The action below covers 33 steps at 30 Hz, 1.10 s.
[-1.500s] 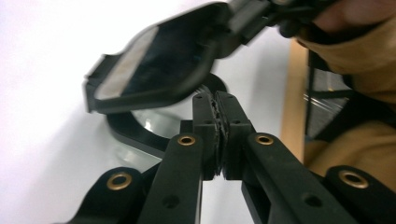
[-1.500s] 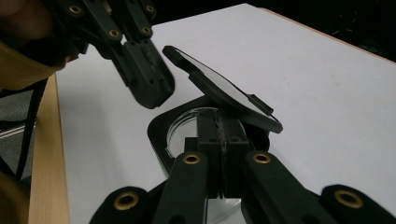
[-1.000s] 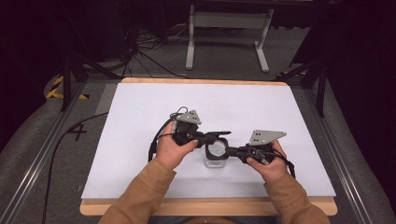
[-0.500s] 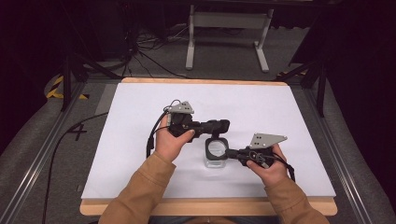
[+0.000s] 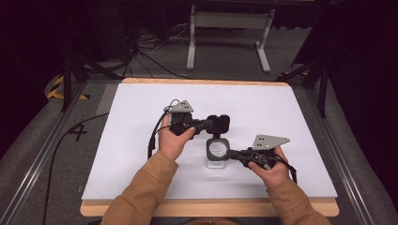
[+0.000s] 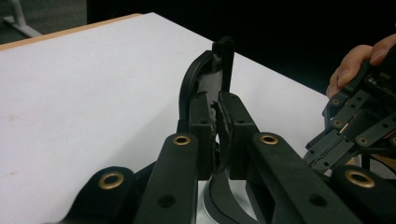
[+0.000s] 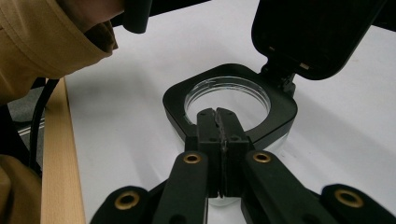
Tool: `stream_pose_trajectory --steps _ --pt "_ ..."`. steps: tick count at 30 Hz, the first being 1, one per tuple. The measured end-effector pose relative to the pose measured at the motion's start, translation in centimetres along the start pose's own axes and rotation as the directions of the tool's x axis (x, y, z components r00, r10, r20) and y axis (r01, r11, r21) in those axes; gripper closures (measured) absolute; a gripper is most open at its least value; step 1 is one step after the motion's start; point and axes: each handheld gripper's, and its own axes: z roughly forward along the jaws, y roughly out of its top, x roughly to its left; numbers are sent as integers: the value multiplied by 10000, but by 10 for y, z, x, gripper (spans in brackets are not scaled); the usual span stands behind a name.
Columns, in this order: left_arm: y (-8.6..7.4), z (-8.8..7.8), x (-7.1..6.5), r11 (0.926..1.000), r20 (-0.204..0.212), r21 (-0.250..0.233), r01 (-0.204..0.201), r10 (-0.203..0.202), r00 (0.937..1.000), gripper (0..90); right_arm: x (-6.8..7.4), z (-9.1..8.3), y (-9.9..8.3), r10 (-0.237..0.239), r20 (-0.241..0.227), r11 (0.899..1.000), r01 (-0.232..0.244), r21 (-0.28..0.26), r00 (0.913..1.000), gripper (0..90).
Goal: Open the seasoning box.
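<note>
Surroundings of the work surface.
White sheet (image 5: 141, 154) covers a wooden table (image 5: 206, 207) at frame centre; grey floor (image 5: 37, 154) on both sides; a white stand (image 5: 230, 21) at upper centre; black cables (image 5: 141, 51) at upper left; yellow-black tape (image 5: 58, 89) at left.

A rectangular table (image 5: 141, 187) with a pale wooden edge carries a white sheet across nearly its whole top. A clear container with a black square rim and hinged black lid (image 5: 217, 152) stands on it, slightly toward five o'clock from the centre.
</note>
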Motion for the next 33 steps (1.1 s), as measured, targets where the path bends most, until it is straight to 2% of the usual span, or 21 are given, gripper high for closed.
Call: stream_pose_trajectory --steps 6,12,16,18,20,25,26,27,30,33 --pt "0 2 1 9998 -52 -99 -161 161 9999 854 2 1 0 -79 22 10000 79 -26 10000 900" --pt "0 3 2 9999 79 -121 -91 92 9999 844 3 2 1 -125 31 9999 125 -58 9999 900" --pt "3 -1 -4 9997 42 99 -244 243 9997 773 4 1 2 -125 -62 9999 126 101 9999 900" --pt "5 -6 -7 9993 -66 159 -349 350 9994 745 4 0 3 -241 -76 9995 243 188 9997 870" --pt "8 -13 -11 9992 -59 236 -329 331 9994 708 3 -2 6 -234 -30 9997 235 19 9997 817" --pt "13 -41 -21 9982 -265 269 -535 542 9982 608 -5 -12 17 -146 85 9993 149 -343 9999 771" --pt "13 -49 -24 9980 -444 202 -596 605 9972 598 -6 -14 20 -146 127 9991 151 -388 9998 760" --pt "13 -49 -24 9980 -444 202 -596 605 9972 584 -6 -14 20 -146 127 9991 151 -388 9998 760" --pt "12 -67 -28 9960 -929 588 -666 719 9931 552 -13 -22 28 -63 151 9987 70 -496 9999 709" --pt "9 -82 -32 9954 -1033 752 -587 663 9924 522 -19 -27 35 17 64 9991 -14 -421 10000 658"
